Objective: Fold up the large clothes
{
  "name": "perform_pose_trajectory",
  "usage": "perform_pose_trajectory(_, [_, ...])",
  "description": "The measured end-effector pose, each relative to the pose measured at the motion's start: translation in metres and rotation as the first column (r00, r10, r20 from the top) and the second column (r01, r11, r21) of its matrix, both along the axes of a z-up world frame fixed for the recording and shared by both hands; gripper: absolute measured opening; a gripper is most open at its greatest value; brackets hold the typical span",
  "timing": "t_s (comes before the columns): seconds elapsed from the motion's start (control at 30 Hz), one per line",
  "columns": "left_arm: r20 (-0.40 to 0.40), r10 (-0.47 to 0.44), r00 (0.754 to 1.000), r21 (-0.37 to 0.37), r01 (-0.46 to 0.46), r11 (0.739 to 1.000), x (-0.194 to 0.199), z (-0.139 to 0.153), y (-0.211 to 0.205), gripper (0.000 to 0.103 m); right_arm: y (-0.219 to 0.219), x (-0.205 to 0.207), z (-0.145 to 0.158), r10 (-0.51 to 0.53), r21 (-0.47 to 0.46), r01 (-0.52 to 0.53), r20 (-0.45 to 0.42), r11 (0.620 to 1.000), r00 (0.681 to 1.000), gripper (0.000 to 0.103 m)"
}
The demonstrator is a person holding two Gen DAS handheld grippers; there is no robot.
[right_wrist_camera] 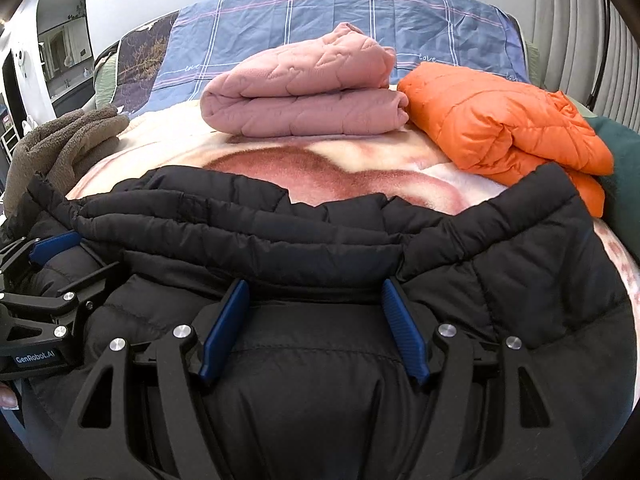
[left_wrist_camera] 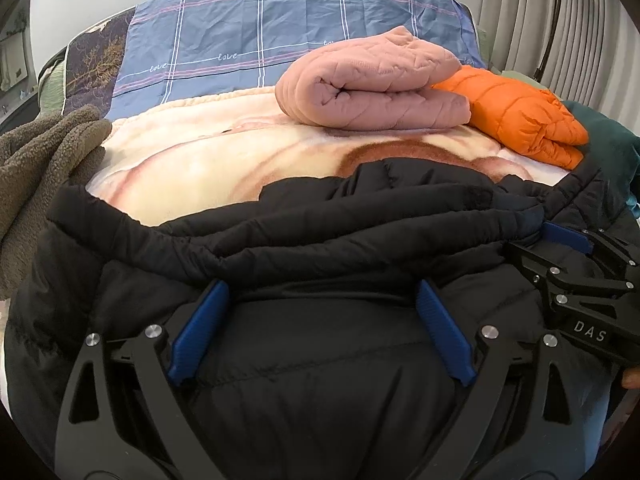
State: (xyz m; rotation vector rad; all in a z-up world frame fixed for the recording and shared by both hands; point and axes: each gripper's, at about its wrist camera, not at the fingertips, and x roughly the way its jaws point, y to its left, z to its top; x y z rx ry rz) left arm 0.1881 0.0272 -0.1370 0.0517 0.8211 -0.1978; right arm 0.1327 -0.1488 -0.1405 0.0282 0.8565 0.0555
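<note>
A black puffer jacket [left_wrist_camera: 280, 240] lies bunched in thick folds across the near part of the bed, on a cream blanket [left_wrist_camera: 200, 160]. My left gripper [left_wrist_camera: 320, 286] rests on it with its blue pads [left_wrist_camera: 200, 328] spread wide and a bulge of black fabric between them. To its right, my right gripper [right_wrist_camera: 315, 285] also stands open, straddling another bulge of the jacket [right_wrist_camera: 280, 224]. Each gripper shows at the edge of the other's view, lying side by side on the jacket. Part of a hand shows at the frame edges.
A folded pink quilted garment [left_wrist_camera: 372, 88] and a folded orange puffer [left_wrist_camera: 520, 120] sit farther back on the bed. Brown fleece [left_wrist_camera: 36, 152] is heaped at the left, a dark green cloth [left_wrist_camera: 612, 140] at the right. Blue plaid bedding [left_wrist_camera: 280, 20] covers the head end.
</note>
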Motion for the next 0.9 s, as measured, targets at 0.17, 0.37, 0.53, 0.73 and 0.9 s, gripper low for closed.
perform_pose_trajectory(0.17, [-0.003,0.002,1.000,0.003,-0.002,1.000,0.001,0.001,0.001,0.098,0.001,0.000,0.001,0.000,-0.004,0.000,-0.002,1.000,1.000,0.071])
perform_pose_trajectory(0.37, [-0.017,0.019,1.000,0.018,-0.019,1.000,0.004,0.004,0.000,0.101,0.002,0.004,0.007,0.016,0.014,-0.016,-0.015,1.000,1.000,0.100])
perform_pose_trajectory(0.53, [0.015,0.048,0.999,0.054,-0.049,0.997,0.001,0.004,-0.005,0.101,0.001,0.004,0.003,0.002,0.022,-0.002,-0.005,1.000,1.000,0.102])
perform_pose_trajectory(0.73, [0.054,0.077,0.996,0.113,-0.083,0.990,0.000,0.001,-0.011,0.101,0.005,0.005,-0.004,0.012,0.003,-0.012,-0.013,1.000,1.000,0.096])
perform_pose_trajectory(0.9, [-0.014,0.055,0.998,0.064,-0.054,0.996,0.008,-0.004,-0.003,0.101,0.007,0.002,0.000,0.021,-0.010,-0.021,-0.001,1.000,1.000,0.090])
